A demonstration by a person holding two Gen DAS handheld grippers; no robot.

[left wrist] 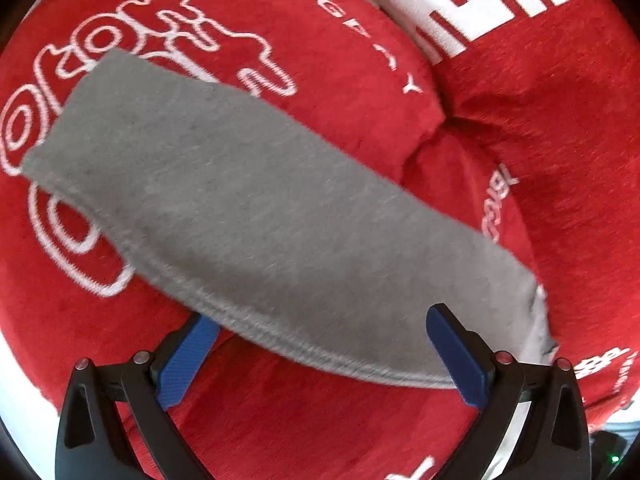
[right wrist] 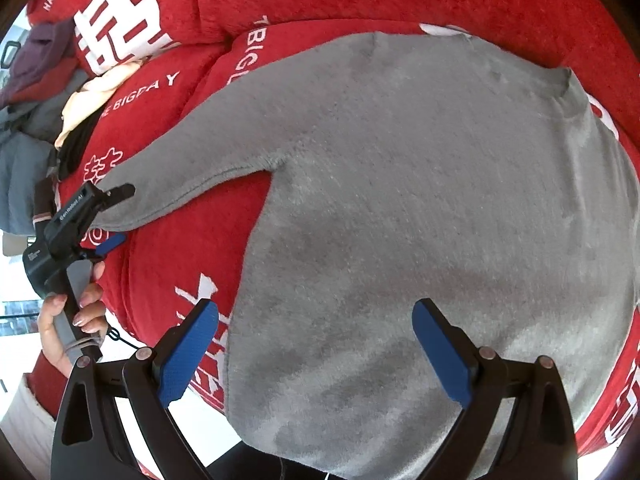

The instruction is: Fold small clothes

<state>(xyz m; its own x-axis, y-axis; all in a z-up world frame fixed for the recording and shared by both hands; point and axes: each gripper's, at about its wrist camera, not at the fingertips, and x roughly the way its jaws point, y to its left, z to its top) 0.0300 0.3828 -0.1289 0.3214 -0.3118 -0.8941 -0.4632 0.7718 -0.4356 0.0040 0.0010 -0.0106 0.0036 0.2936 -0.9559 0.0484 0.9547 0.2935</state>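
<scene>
Left wrist view: left hand-held gripper (left wrist: 320,356) w/ jaws spread wide, blue pads (left wrist: 188,364) either side of a grey sleeve (left wrist: 256,208), nothing pinched; the sleeve's stitched hem runs across just ahead of the pads, one pad partly under the hem edge, contact uncertain. Sleeve blurred, looks lifted or draped over the red cover (left wrist: 320,432) w/ white lettering; cannot tell if it rests flat. Judgement: step in hand = taking the sleeve end to fold it in over the body; next move calls for closing on the hem and carrying it across w/o dragging the rest. Right wrist view: grey sweater (right wrist: 420,240) lies spread on the red cover, body filling most of frame, one sleeve stretched out toward the left hand-held gripper, whose tip sits at the cuff (right wrist: 120,196); from this angle grip there unclear. A hand (right wrist: 68,316) holds that tool's handle. Right hand-held gripper (right wrist: 316,344) also wide open, hovering over the lower body, holding nothing; touching or not, cannot tell. Fabric looks soft, fleecy, thickish, mottled nap, no sharp creases; prob. holds a fold loosely, slides easily on the plush cover. Pile of other clothes (right wrist: 28,120) well off by the cover's edge. Fold appears barely begun: body flat, no fold over it yet.
</scene>
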